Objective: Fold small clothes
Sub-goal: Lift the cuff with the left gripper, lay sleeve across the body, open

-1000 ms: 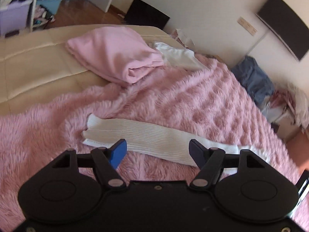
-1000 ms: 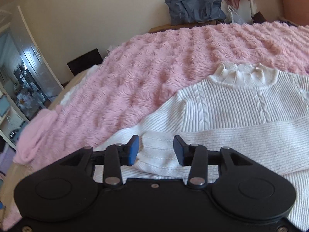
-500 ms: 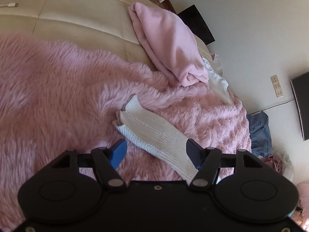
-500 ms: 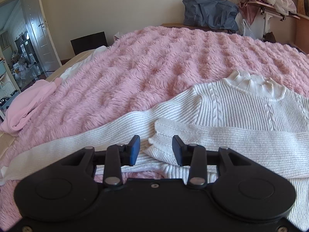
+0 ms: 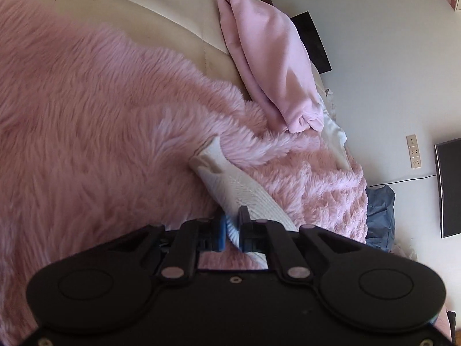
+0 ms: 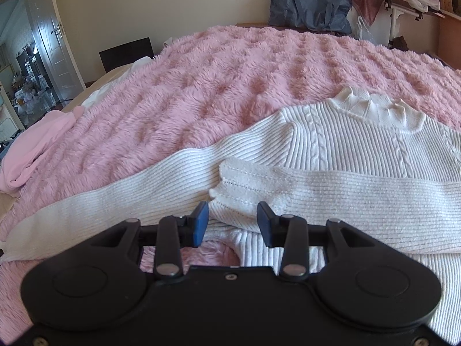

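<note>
Left wrist view: the left gripper (image 5: 231, 228) has just closed, and its blue pads pinch the ribbed knit of the white sweater's sleeve (image 5: 230, 184) partway along, a thin fold of fabric squeezed between them. The cuff end (image 5: 209, 160) lies ahead of the jaws, pointing up-left and pressed into the fluffy pink blanket (image 5: 86, 121) that covers most of the bed. Beyond the blanket's edge is bare cream mattress (image 5: 161, 26). A folded pink garment (image 5: 270, 57) lies across that edge w/ a bit of white cloth (image 5: 335, 138) just beside its lower end. Far right: wall sockets (image 5: 413, 151), a dark screen (image 5: 449, 187) and a blue-grey bag (image 5: 380, 213) past the blanket.

Right wrist view: the right gripper (image 6: 232, 223) sits partly open over the white sweater (image 6: 360, 141), pads apart and clamping nothing (the fabric lies below and ahead of them, not between the pads as far as I can tell). The sweater lies flat on the pink blanket, collar (image 6: 371, 106) away from the camera. One sleeve is folded across the body, its cuff (image 6: 239, 181) just ahead of the jaws; the other sleeve runs out straight to the left. The pink garment shows at the left edge, the blue-grey bag at the back by the wall, an open door (image 6: 54, 46) far left.
</note>
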A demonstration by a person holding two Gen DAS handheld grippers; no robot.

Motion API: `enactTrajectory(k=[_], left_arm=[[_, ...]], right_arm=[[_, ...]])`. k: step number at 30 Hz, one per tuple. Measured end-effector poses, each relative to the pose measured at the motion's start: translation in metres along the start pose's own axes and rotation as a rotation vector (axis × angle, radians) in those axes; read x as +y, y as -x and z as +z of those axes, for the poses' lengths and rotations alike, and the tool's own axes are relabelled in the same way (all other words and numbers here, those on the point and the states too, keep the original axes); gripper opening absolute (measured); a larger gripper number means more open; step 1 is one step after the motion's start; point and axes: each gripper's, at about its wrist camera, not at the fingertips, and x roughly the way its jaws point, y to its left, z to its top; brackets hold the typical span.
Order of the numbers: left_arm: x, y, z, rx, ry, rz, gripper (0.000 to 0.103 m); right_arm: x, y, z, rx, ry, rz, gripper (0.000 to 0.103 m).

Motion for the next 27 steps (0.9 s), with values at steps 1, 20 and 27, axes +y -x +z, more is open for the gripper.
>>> enactTrajectory(k=[1, 20, 27], left_arm=[[-0.001, 0.001, -0.001, -0.004, -0.015, 0.003, 0.005], [-0.226, 0.034, -0.070, 0.118, -0.324, -0.581, 0.003], [-0.311, -0.001, -0.187, 0.353, -0.406, -0.740, 0.003]], right_arm=[[0.000, 0.000, 0.000, 0.001, 0.001, 0.000, 0.039], [-0.051, 0.039, -0.013, -0.020, -0.033, -0.024, 0.039], [-0.109, 0.085, -0.031, 0.008, -0.018, -0.069, 0.040]])
